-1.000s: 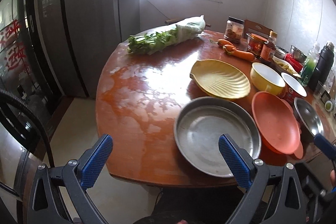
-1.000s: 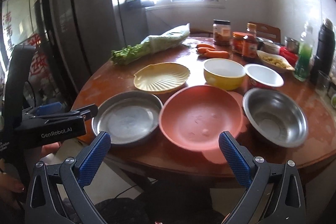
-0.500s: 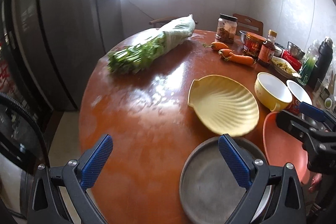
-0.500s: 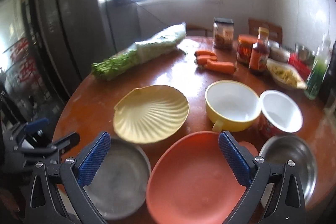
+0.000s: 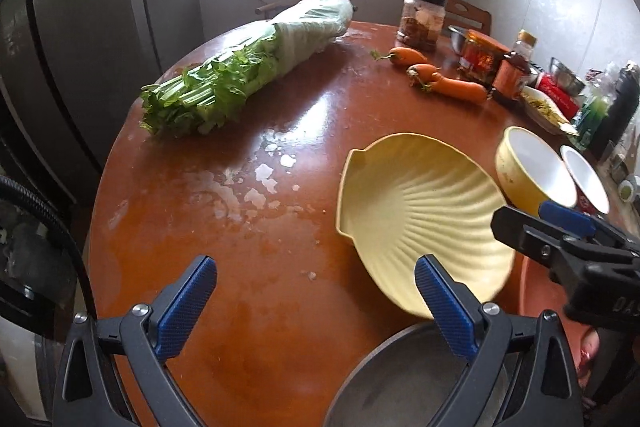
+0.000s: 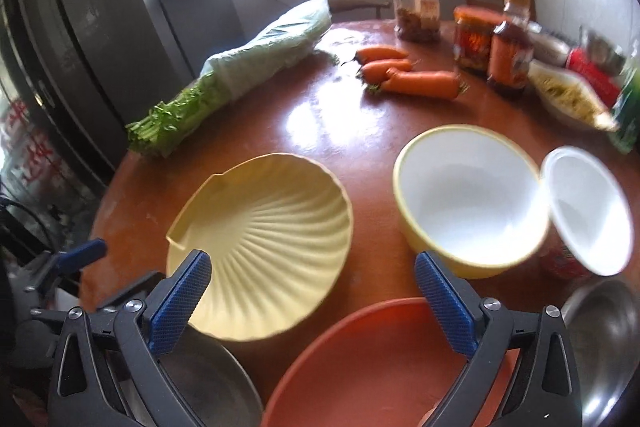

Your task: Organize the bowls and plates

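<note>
Holding both tools over the near edge of the round bench (image 5: 248,227), I kept each one spread wide with nothing between its pads. The left tool (image 5: 316,301) pointed forward over bare wood, its right finger (image 5: 444,307) overlapping the rim of the steel plate (image 5: 400,387) in view. The right tool (image 6: 312,301) hung above the orange plate (image 6: 368,367), its left finger (image 6: 180,301) over the near edge of the yellow shell plate (image 6: 272,247); in the left view the right tool (image 5: 560,227) appeared side-on at the frame's right edge.

The shell plate sat mid-bench, with the steel plate just beside its near-left rim and the orange plate just beside its near-right rim. The yellow bowl (image 6: 468,199) stood to the right of the shell plate, and the white-lined red bowl (image 6: 588,211) touched or nearly touched its far side. A steel bowl (image 6: 600,339) lay at the lower right. Further back were the bagged greens (image 5: 248,63), carrots (image 6: 404,75) and jars (image 6: 416,7).

Compared with one second earlier, I had carried both tools forward over the bench: the steel and orange plates, then fully visible, were now cut off at the bottom, and the shell plate and yellow bowl loomed larger. The dishes themselves had not moved.
</note>
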{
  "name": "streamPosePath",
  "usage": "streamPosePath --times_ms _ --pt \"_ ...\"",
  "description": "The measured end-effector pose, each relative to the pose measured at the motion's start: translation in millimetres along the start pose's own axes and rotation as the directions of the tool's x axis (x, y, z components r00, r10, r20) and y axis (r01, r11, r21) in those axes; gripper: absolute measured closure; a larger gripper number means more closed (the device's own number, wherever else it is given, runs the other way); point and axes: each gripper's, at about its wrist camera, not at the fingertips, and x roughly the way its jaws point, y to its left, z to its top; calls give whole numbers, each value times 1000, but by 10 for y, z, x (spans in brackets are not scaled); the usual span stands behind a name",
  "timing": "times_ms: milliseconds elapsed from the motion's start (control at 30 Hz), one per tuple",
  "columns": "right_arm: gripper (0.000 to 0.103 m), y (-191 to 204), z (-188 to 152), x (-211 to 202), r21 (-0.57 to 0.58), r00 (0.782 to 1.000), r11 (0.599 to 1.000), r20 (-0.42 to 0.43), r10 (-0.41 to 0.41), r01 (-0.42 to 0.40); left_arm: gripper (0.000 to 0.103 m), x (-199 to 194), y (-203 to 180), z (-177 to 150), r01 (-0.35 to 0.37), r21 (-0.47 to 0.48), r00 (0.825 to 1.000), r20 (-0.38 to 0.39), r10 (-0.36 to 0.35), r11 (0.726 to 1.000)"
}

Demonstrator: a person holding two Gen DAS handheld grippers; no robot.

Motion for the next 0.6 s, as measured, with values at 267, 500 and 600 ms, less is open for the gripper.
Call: streamPosePath --times_ms 267,500,600 --pt "29 23 21 176 -44 999 998 -25 -34 33 8 167 -52 26 7 25 999 -34 -6 1000" --pt "62 -10 24 288 -52 998 999 -60 12 -15 23 324 -87 13 46 41 996 -75 -42 998" --pt "68 12 34 294 -60 998 998 -55 32 -35 37 330 -68 38 51 35 997 -67 -49 998"
